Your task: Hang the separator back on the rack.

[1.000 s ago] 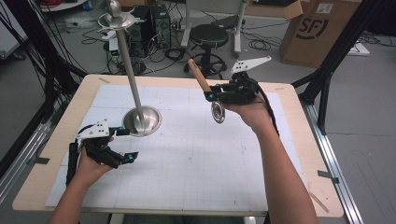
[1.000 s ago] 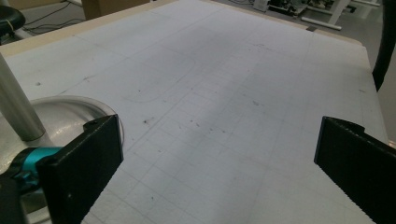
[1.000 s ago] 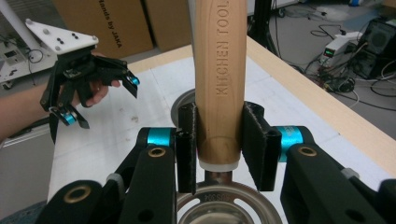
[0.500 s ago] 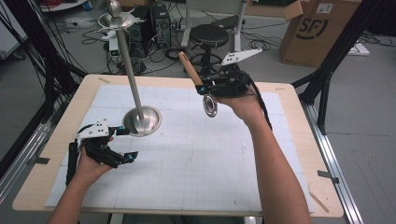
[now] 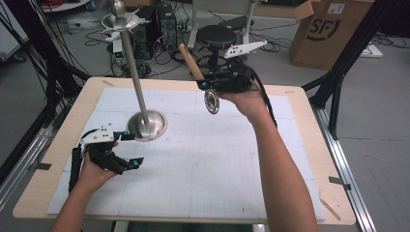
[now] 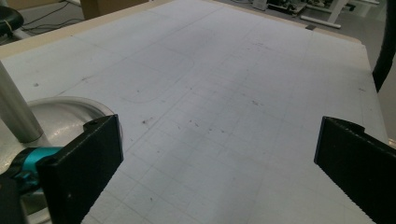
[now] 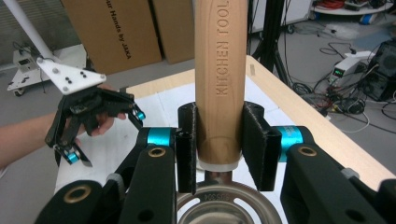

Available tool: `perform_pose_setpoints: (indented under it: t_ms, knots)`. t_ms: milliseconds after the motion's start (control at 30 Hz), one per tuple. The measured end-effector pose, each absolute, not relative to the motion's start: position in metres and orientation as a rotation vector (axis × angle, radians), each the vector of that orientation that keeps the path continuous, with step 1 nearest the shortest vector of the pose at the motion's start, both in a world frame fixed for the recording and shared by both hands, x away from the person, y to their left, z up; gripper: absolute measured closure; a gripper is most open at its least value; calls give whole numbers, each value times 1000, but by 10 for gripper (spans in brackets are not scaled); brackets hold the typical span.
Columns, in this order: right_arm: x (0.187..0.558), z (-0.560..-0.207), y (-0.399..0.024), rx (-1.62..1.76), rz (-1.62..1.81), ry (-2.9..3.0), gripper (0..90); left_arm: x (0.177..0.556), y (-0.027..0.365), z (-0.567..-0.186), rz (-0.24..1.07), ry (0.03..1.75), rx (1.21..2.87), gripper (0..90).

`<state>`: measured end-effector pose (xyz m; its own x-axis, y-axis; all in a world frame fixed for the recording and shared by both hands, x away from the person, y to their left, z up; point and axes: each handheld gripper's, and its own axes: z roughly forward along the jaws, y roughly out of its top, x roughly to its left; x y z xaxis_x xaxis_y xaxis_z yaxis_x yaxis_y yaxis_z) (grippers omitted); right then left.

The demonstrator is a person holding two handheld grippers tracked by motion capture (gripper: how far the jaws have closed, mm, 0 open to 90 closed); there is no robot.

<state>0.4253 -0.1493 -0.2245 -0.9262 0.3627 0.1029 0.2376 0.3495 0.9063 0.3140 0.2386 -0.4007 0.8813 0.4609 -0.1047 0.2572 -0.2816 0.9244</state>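
Right hand-held gripper point(image 7: 218, 149) clamps smooth wooden handle point(image 7: 218, 79) above round steel strainer ring point(image 5: 211, 101); left hand-held gripper point(image 6: 219, 154) released.

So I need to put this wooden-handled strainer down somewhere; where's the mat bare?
The widest bare patch of mat lies in the middle and near right, between the left gripper and the right forearm. The far left corner is free too. It is crowded around the stand's base, beside the left gripper.

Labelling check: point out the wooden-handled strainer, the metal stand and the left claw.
wooden-handled strainer point(image 7: 218, 70): right gripper view, on the wooden handle.
metal stand point(image 5: 147, 125): high view, on its round base.
left claw point(image 5: 124, 150): high view, midway between its open fingertips.
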Motion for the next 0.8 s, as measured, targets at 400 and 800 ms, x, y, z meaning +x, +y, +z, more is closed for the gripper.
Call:
perform_pose_setpoints:
  t_ms: [400, 800]
  knots:
    - [436, -204, -126, 491, 1627, 2498, 680, 315, 239, -401, 214, 530, 1883, 18]
    - [448, -191, -104, 464, 1652, 2491, 681, 315, 240, -401, 212, 531, 1873, 18]
